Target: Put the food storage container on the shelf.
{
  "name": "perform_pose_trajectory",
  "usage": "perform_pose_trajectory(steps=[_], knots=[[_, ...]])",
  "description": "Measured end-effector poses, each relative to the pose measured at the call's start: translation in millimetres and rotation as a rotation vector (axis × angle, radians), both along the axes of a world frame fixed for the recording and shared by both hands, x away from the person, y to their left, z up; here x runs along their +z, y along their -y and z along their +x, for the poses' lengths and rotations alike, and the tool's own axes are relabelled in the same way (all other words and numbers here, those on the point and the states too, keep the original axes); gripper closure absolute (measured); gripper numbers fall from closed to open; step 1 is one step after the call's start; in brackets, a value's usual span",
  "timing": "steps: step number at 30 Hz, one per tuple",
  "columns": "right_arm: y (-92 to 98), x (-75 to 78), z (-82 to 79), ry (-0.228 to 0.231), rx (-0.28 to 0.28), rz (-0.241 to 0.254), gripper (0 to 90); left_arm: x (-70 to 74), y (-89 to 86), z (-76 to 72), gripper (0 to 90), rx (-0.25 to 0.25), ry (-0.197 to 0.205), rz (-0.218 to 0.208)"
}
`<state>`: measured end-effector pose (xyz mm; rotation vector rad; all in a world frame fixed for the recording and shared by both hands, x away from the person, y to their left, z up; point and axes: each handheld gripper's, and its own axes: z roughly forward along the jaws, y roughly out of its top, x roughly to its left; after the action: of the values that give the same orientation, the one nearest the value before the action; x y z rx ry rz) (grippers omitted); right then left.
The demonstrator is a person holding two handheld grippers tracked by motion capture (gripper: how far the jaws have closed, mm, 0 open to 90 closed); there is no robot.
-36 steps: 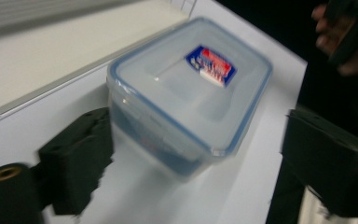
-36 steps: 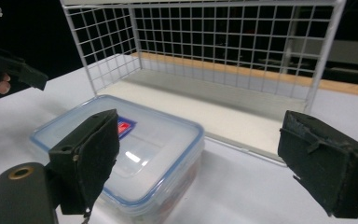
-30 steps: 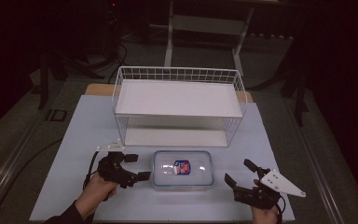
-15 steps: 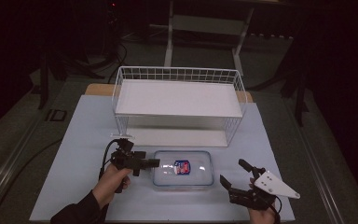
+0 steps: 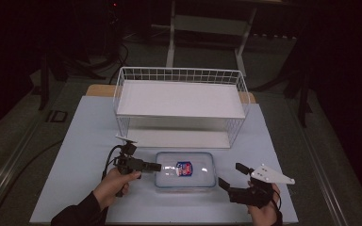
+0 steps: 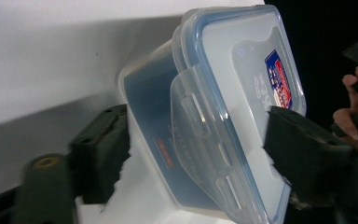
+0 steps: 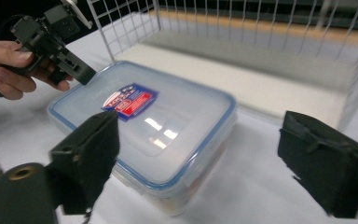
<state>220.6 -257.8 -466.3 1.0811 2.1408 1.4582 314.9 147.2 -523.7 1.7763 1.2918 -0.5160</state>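
A clear plastic container with a blue-sealed lid and a red and blue label lies on the table in front of the wire shelf. My left gripper is at its left end, rolled on its side. In the left gripper view the container's end with its latch flap sits between the jaws of this gripper. The jaws have just been closing, with one over the lid and one down by the table. My right gripper stands open near the container's right front corner, off the container.
A white wire shelf stands just behind the container, its lower level open toward me. The pale blue table cover has free room left and right. The left gripper reaches over the lid's far corner in the right gripper view.
My left gripper moved right and down from beside the container to its left end, and its jaws narrowed around that end. The right gripper stayed about where it was.
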Motion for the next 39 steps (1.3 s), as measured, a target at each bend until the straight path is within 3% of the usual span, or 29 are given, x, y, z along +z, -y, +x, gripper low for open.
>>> perform_pose_trajectory(steps=[3, 6, 8, 13, 19, 20, 30, 33, 35, 39], knots=[[-4.8, -2.6, 11.7, -0.079, 0.008, -0.007, 10.9, -0.5, -1.9, -0.2, 36.1, -0.008, -0.021, -0.029], [-8.4, -6.2, 24.3, -0.206, 0.038, 0.002, 14.7, -0.5, -2.3, -0.6, 43.0, -0.012, -0.028, -0.049], [-9.2, -9.5, 33.8, -0.3, 0.07, 0.036, 17.6, -1.2, -0.3, -0.2, 45.1, -0.024, -0.045, -0.062], [-8.9, -17.1, 51.7, -0.459, 0.116, 0.133, 24.3, 1.6, 1.1, 0.6, 47.3, -0.05, -0.028, -0.047], [-12.9, -18.0, 57.0, -0.488, 0.112, 0.131, 27.9, 4.0, -1.2, -1.3, 51.2, -0.064, -0.01, -0.053], [-12.8, -17.8, 58.1, -0.493, 0.109, 0.132, 28.6, 6.7, -1.0, -3.8, 51.2, -0.076, 0.01, -0.049], [-3.9, -28.8, 72.5, -0.602, 0.114, 0.151, 36.2, 16.1, -1.5, -17.8, 55.9, -0.107, 0.086, -0.032], [-2.4, -33.8, 74.0, -0.63, 0.124, 0.161, 39.3, 17.2, -1.7, -20.9, 56.7, -0.119, 0.101, -0.032], [-1.2, -35.5, 74.4, -0.646, 0.155, 0.194, 45.0, 17.7, -1.3, -23.6, 56.8, -0.117, 0.108, -0.032], [0.0, -35.9, 73.4, -0.647, 0.177, 0.206, 48.9, 17.7, -1.8, -27.1, 57.4, -0.119, 0.122, -0.033]])
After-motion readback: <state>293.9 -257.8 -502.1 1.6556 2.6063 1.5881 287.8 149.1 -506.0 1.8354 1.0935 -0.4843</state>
